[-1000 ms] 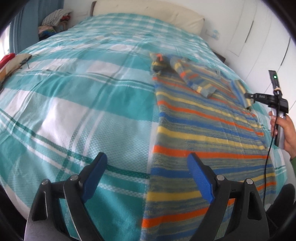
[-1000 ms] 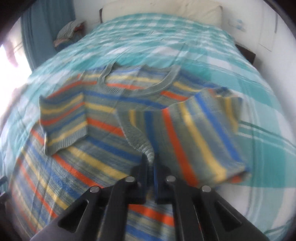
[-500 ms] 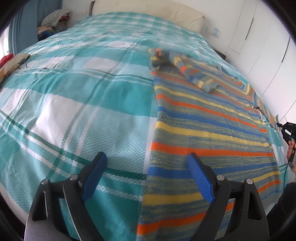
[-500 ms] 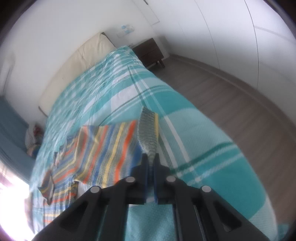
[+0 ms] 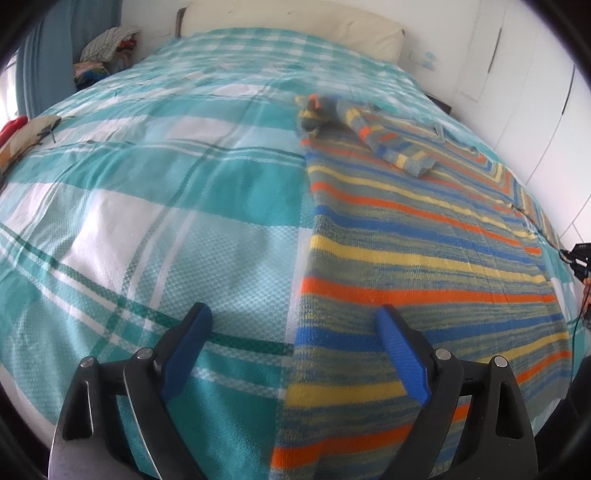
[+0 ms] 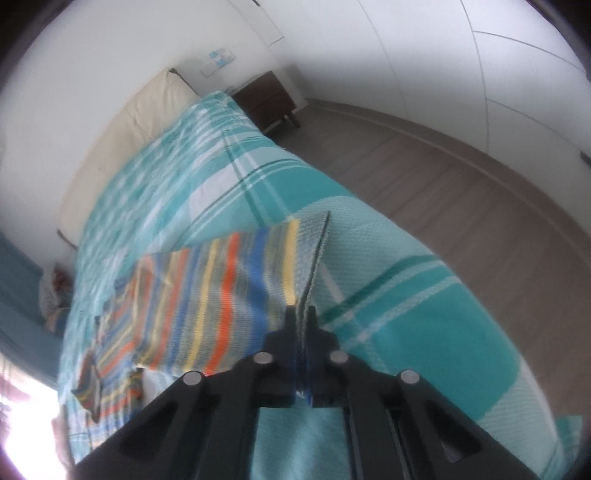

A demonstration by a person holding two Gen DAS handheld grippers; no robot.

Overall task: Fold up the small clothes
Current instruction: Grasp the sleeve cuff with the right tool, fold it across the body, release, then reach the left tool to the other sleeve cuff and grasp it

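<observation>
On bed, striped sweater lengthwise toward headboard

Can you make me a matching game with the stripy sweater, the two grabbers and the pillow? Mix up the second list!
1. left gripper
2. right gripper
3. striped sweater
4. pillow

A. spread flat on the checked bedspread
B. at the head of the bed
C. fingers wide apart, holding nothing
D. fingers pinched on a sweater cuff

Pairs: 1-C, 2-D, 3-A, 4-B
</observation>
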